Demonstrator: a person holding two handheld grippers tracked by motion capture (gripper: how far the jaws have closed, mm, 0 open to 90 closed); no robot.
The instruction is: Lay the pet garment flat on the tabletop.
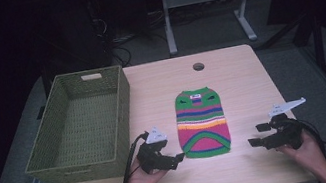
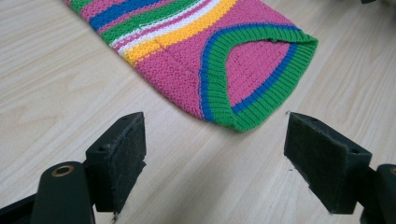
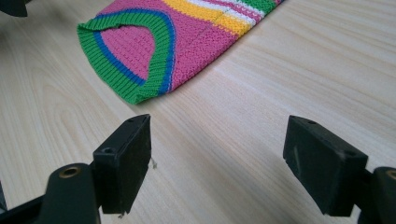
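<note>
High view: striped sweater [image 1: 202, 122] lies flat between left claw [image 1: 179, 160] and right claw [image 1: 256, 135], both spread apart, touching neither.

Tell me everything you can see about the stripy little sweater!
The sweater is a small knitted one that looks woolly, lying flat and spread out on the wooden table. It has a green top with a small white label at the neck, then blue, pink, white and yellow stripes, and a pink bottom with a curved green-and-blue ribbed hem nearest the person. The open left gripper sits close to its near-left corner and the open right gripper is farther off to its right. Neither touches it.
</note>
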